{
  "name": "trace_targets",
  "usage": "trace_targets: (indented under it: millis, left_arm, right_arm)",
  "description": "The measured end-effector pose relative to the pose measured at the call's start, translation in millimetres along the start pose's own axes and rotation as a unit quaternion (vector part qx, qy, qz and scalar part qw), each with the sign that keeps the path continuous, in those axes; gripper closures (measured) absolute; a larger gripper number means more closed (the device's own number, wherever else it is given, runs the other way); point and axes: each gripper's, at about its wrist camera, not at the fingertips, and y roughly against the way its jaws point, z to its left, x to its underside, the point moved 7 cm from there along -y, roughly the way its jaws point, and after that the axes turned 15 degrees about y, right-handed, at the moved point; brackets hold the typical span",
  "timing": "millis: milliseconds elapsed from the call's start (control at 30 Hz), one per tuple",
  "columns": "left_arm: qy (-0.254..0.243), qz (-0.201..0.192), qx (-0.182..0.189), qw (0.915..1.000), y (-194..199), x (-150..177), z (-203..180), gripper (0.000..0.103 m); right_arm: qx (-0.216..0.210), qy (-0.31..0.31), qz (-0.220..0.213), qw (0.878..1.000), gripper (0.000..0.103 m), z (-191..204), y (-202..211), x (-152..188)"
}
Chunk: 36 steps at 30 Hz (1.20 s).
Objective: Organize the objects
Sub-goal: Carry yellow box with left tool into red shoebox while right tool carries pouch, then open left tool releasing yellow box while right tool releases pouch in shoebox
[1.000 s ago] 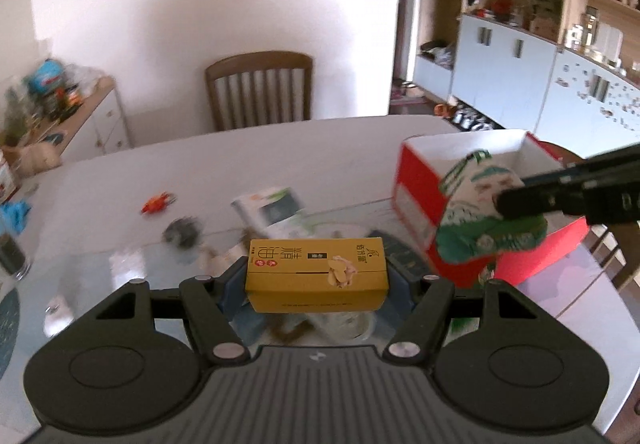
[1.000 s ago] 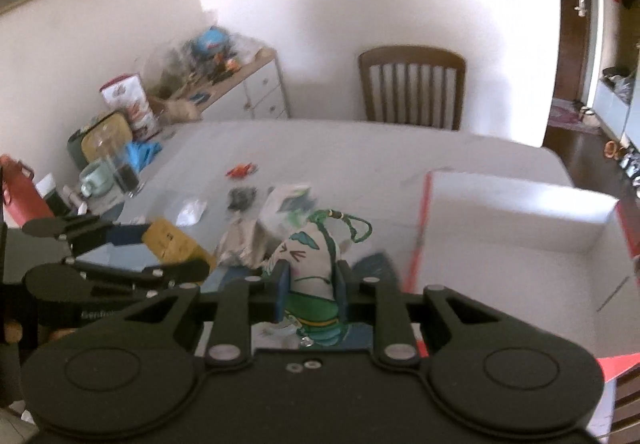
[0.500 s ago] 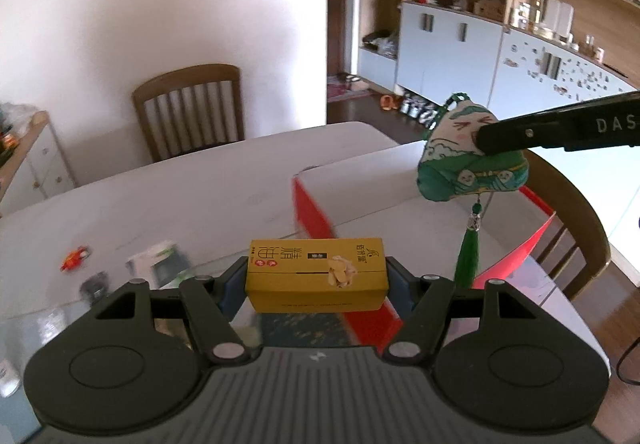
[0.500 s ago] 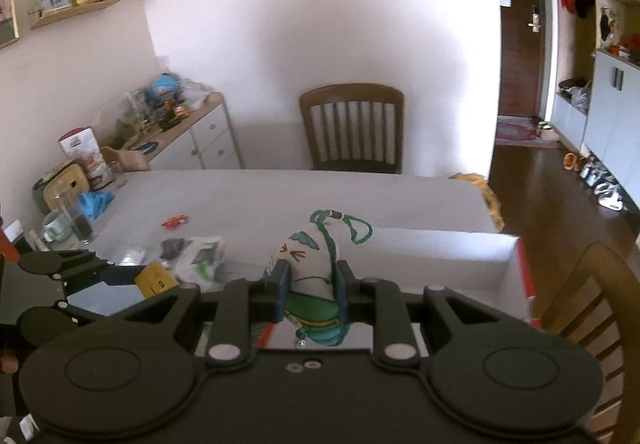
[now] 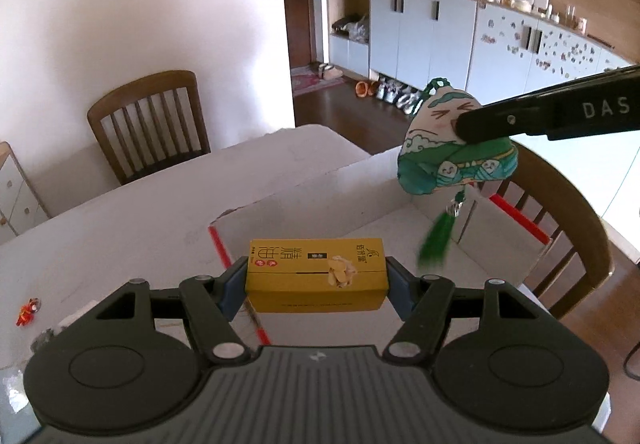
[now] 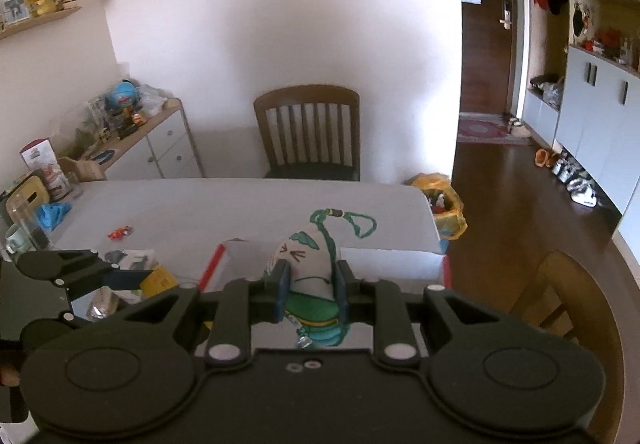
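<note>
Two grippers are each clamped on something above a white-lined cardboard box [image 5: 360, 212] with red outer walls that sits on the white table [image 5: 120, 228]. Between the blue pads of the left gripper [image 5: 316, 278] is a small yellow carton [image 5: 316, 276], gripped by its two short ends and lying level, its printed face turned up toward the camera; it hangs over the near left corner of the box, just past the red edge. The right gripper [image 6: 310, 288] pinches a stuffed fabric sachet [image 6: 308, 264] shaped like a rice dumpling, white at the top with a drawn face and green below, with a green cord loop [image 6: 352, 222] at its tip. From the left wrist view the same sachet [image 5: 452, 152] hangs over the far right part of the box, gripped by a black finger [image 5: 520, 120] that reaches in from the right, and a green tassel [image 5: 436, 244] dangles blurred beneath it over the open interior.

Farther out on the table, left of the box, lie a small red trinket [image 6: 120, 232] and some wrappers [image 6: 128, 258]. One wooden chair [image 6: 308, 132] stands at the far side of the table, and another chair [image 5: 560, 220] stands just beyond the box on the right. A low white sideboard [image 6: 160, 148] crowded with clutter stands against the left wall.
</note>
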Motion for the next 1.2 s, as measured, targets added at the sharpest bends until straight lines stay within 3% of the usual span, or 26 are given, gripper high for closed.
trace_targets:
  millis: [500, 833, 1200]
  left_arm:
    - [-0.021, 0.089, -0.016, 0.9956, -89, 19, -13, 0.033]
    - [-0.037, 0.154, -0.031, 0.987, -126, 31, -23, 0.033]
    - [-0.041, 0.218, -0.033, 0.9746, -143, 50, -25, 0.033]
  right_arm:
    - [-0.038, -0.009, 0.126, 0.991, 0.08, -21, -75, 75]
    - [-0.058, 0.014, 0.189, 0.98, 0.078, -11, -102, 100]
    - [-0.061, 0.019, 0.211, 0.975, 0.076, -14, -108, 107]
